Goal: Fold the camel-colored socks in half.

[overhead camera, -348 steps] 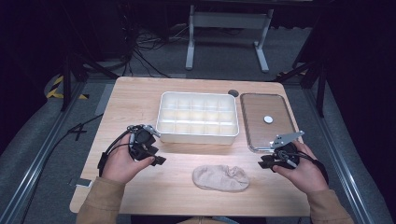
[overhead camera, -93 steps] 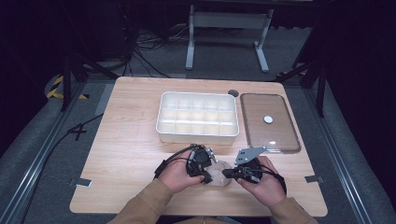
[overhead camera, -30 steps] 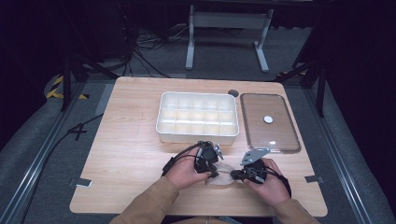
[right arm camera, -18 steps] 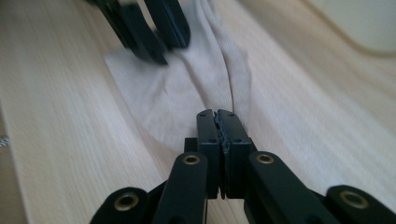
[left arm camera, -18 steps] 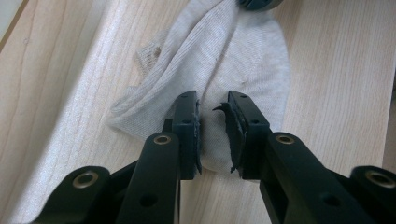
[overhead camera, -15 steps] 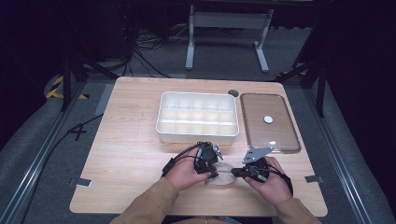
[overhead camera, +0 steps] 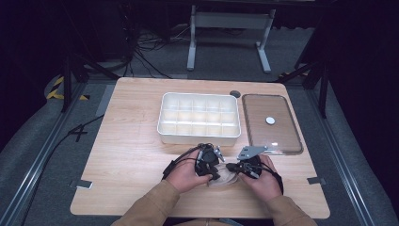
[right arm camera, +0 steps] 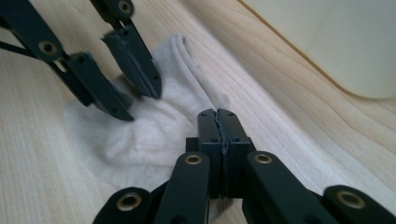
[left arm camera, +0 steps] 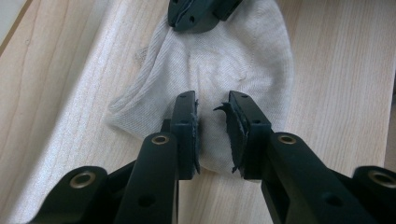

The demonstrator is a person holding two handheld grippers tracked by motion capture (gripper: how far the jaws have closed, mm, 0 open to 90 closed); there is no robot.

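Beige knit sock (left arm camera: 219, 70) lies flat on the wooden counter (overhead camera: 127, 155), near the front edge, just in front of the white compartment tray (overhead camera: 199, 117) and between both hands. In the high view the sock (overhead camera: 225, 176) is mostly covered by the grippers; its long axis runs roughly left-right, parallel to the tray's long front wall. In the left gripper view the ribbed cuff end sits low left and the rounded end points up, away from the camera. Left gripper (left arm camera: 211, 126) is partly open, a narrow gap between jaws, tips down on the sock's near part with cloth showing between them; not pinched shut on it. Left gripper also seen in the high view (overhead camera: 210, 165) and the right gripper view (right arm camera: 133, 100), jaws apart over the sock's far edge. Right gripper (right arm camera: 218, 126) has jaws pressed fully together, tips resting at the sock (right arm camera: 154, 126) edge nearest the tray; cannot tell if any fabric is caught between them. Right gripper (overhead camera: 234, 167) faces the left one across the sock. Clear brown lid (overhead camera: 270, 123) lies just right of the tray, well apart from the sock.
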